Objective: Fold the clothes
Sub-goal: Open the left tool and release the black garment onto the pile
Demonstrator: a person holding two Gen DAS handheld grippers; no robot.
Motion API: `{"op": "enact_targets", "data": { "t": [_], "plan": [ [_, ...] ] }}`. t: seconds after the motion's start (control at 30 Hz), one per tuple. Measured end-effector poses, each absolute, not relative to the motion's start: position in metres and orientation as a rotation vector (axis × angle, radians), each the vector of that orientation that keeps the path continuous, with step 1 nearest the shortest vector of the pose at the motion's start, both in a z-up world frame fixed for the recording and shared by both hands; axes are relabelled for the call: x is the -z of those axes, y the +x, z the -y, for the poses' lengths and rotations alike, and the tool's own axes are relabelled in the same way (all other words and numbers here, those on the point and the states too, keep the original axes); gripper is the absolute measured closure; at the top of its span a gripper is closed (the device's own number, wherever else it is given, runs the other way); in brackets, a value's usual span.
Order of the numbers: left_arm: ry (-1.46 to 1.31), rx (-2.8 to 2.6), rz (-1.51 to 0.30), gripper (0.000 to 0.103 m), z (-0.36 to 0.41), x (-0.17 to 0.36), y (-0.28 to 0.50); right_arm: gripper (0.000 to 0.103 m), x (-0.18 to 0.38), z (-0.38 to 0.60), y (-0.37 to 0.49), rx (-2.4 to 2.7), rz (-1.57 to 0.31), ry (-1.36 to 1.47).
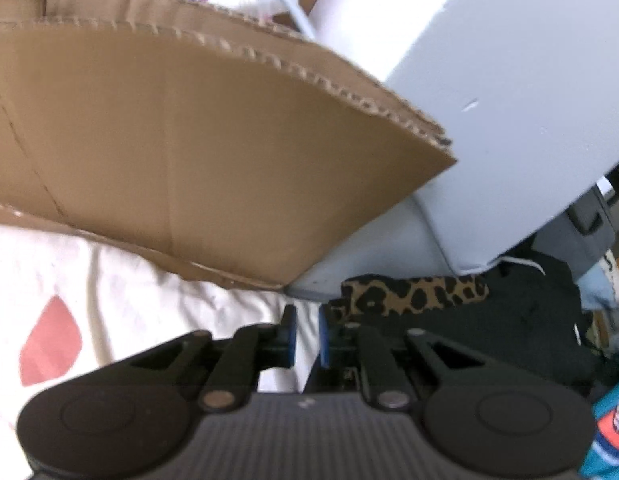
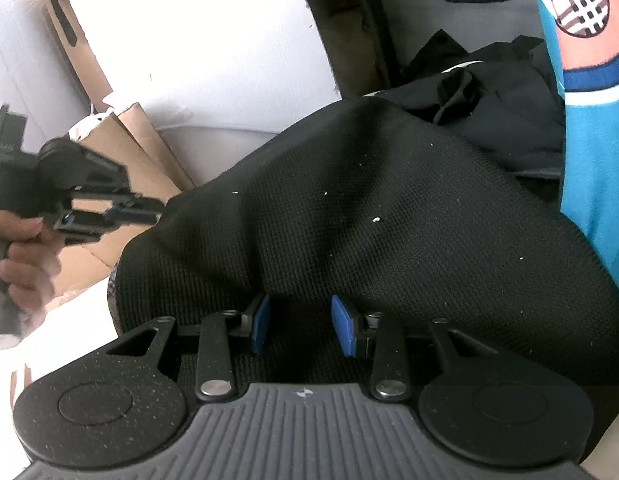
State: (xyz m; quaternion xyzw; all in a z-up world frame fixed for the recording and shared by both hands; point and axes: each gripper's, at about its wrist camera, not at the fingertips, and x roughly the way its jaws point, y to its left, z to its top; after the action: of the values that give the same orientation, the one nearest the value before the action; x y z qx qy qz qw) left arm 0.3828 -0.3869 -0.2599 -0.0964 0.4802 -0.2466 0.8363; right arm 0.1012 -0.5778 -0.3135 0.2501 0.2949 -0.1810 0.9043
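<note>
Pinching one black garment [image 2: 369, 208], left gripper [image 2: 149, 206], right gripper [image 2: 299, 326] spread, one cardboard box [image 1: 169, 140].

The right gripper [image 2: 300, 330] hangs just over a black knit garment [image 2: 369, 216], its blue pads [image 2: 343, 330] set apart with the cloth lying under the gap; whether they pinch it I cannot tell. The garment rises in a rounded hump. At the left edge a hand [image 2: 23, 256] holds the left gripper [image 2: 143, 208], its tips nearly together at the garment's edge. Behind it stand cardboard pieces [image 2: 137, 152] and a white surface [image 2: 189, 40]. A blue printed cloth [image 2: 593, 128] hangs at the right, above more dark clothing [image 2: 509, 104].
</note>
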Motion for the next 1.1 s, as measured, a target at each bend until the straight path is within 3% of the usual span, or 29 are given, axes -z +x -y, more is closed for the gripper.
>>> {"op": "enact_targets", "data": {
  "t": [0.1,0.23,0.57,0.73,1.1],
  "plan": [
    [-0.161,0.582,-0.979,0.091,0.388,0.239,0.371,0.062,0.312,0.575,0.098,0.386,-0.594,0.523],
    [-0.096,0.719,-0.928,0.079,0.406,0.209,0.339,0.062,0.305,0.568,0.092,0.390,-0.557,0.475],
    [-0.022,0.875,-0.954,0.078,0.435,0.218,0.279,0.062,0.293,0.551,0.096,0.281,-0.509,0.448],
    [-0.014,0.830,-0.981,0.094,0.420,0.240,0.285,0.056,0.298,0.546,0.103,0.270,-0.522,0.447],
    [0.134,0.802,-0.936,0.100,0.420,0.262,0.280,0.056,0.295,0.569,0.081,0.365,-0.492,0.437]
  ]
}}
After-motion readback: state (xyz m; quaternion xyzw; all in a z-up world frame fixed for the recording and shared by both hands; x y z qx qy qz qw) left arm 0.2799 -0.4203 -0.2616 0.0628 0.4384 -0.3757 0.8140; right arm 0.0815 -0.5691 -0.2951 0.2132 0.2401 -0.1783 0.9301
